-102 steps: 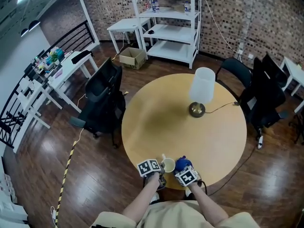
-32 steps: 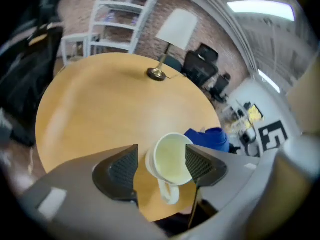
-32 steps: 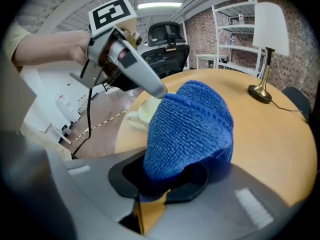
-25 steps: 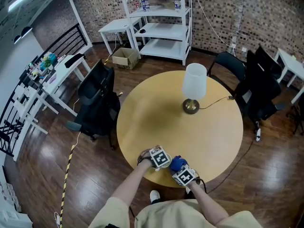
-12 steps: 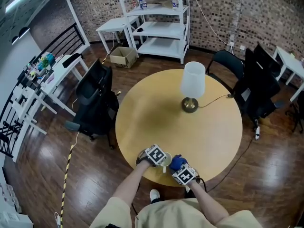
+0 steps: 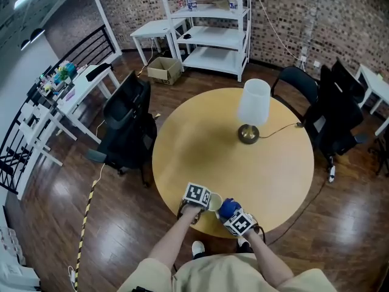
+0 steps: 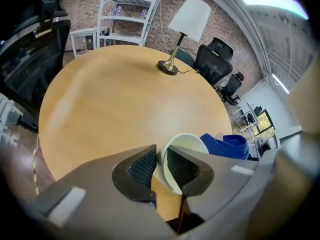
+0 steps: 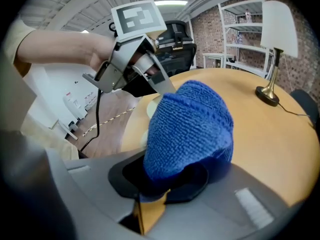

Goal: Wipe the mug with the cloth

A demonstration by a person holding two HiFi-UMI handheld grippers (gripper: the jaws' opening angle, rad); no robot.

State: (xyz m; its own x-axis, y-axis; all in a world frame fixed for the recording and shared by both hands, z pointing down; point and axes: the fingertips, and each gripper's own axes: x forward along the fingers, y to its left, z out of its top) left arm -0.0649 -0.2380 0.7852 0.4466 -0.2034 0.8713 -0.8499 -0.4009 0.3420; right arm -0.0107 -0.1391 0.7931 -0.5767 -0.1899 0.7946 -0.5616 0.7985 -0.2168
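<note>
left gripper view: left tool, jaws just closing, pinches the mug wall to steady it; right tool clenches the cloth beside the mug, ready to wipe.

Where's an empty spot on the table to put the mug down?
Nearly the whole round table is bare: the wide middle between the lamp and the mug, plus the left side. It's crowded only at the near edge, where mug and blue cloth bunch together. The lamp's cord crosses the right rim.
</note>
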